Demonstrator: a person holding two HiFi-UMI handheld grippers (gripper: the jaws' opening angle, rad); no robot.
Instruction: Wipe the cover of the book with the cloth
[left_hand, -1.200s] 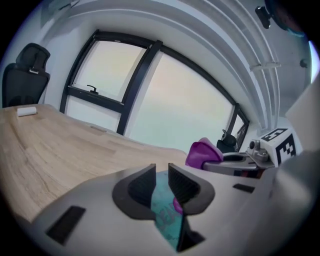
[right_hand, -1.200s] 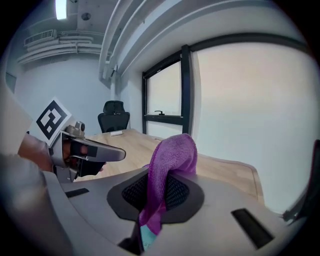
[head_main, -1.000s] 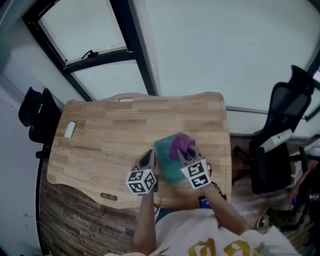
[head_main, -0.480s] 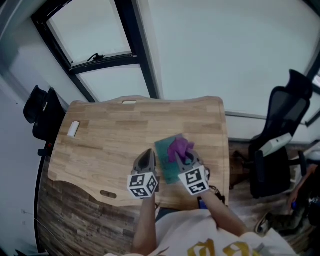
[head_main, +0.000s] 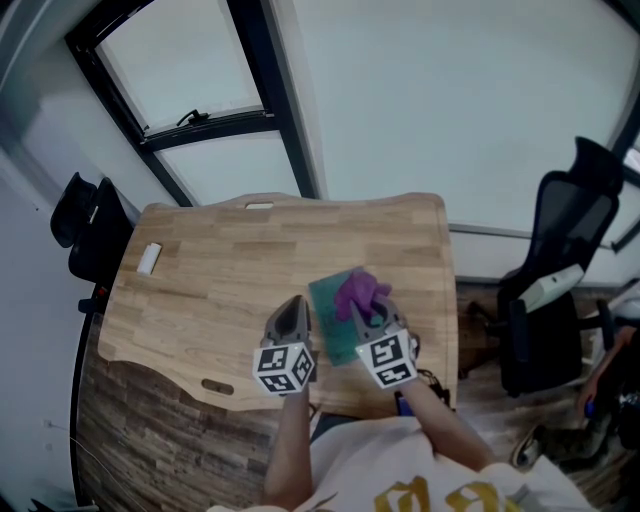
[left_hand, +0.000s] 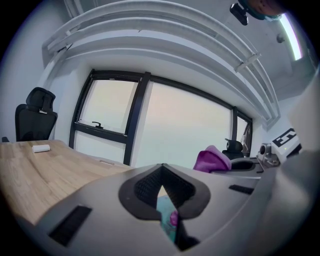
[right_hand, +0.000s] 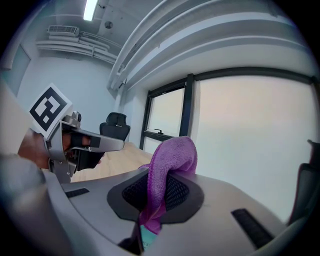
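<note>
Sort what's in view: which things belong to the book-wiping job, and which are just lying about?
In the job:
- book
- cloth
- right gripper, shut on the cloth
- left gripper, shut, empty, by the book's left edge

Lying about:
- small white object on the table
- left chair
- right chair

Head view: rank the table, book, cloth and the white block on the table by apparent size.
1. table
2. book
3. cloth
4. white block
The bunched cloth hides part of the book. The block lies farther from the camera, so it may look smaller than it is.
</note>
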